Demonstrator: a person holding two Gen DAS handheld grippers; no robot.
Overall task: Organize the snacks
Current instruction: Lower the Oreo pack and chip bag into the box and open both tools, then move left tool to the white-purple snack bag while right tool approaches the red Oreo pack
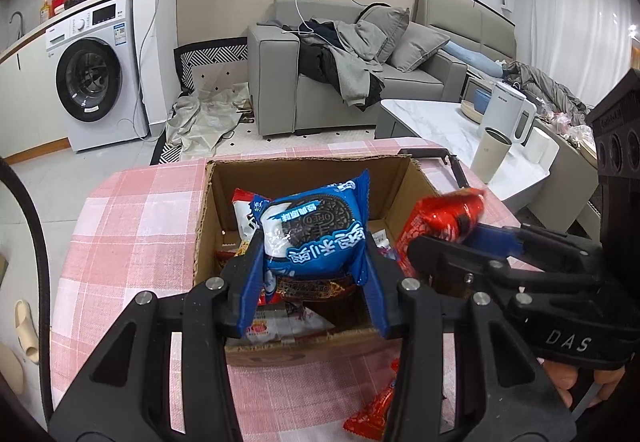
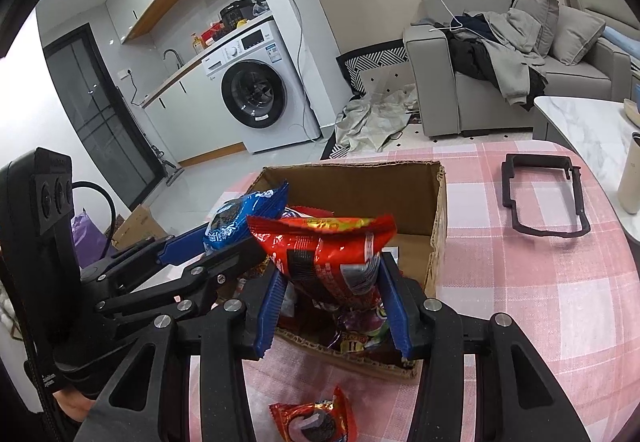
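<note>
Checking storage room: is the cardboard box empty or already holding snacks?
Partly filled: the open-topped cardboard box holds several snack packets, but bare bottom shows at its far end.

box (image 2: 438, 209) on table (image 2: 520, 302) | packets (image 2: 356, 338) in box | frame (image 2: 544, 197) right of box

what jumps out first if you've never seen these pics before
Two packets held over the open cardboard box on the pink checked tablecloth: the left gripper clamps a blue Oreo packet, the right gripper a red snack packet. Another red packet lies before the box.
</note>
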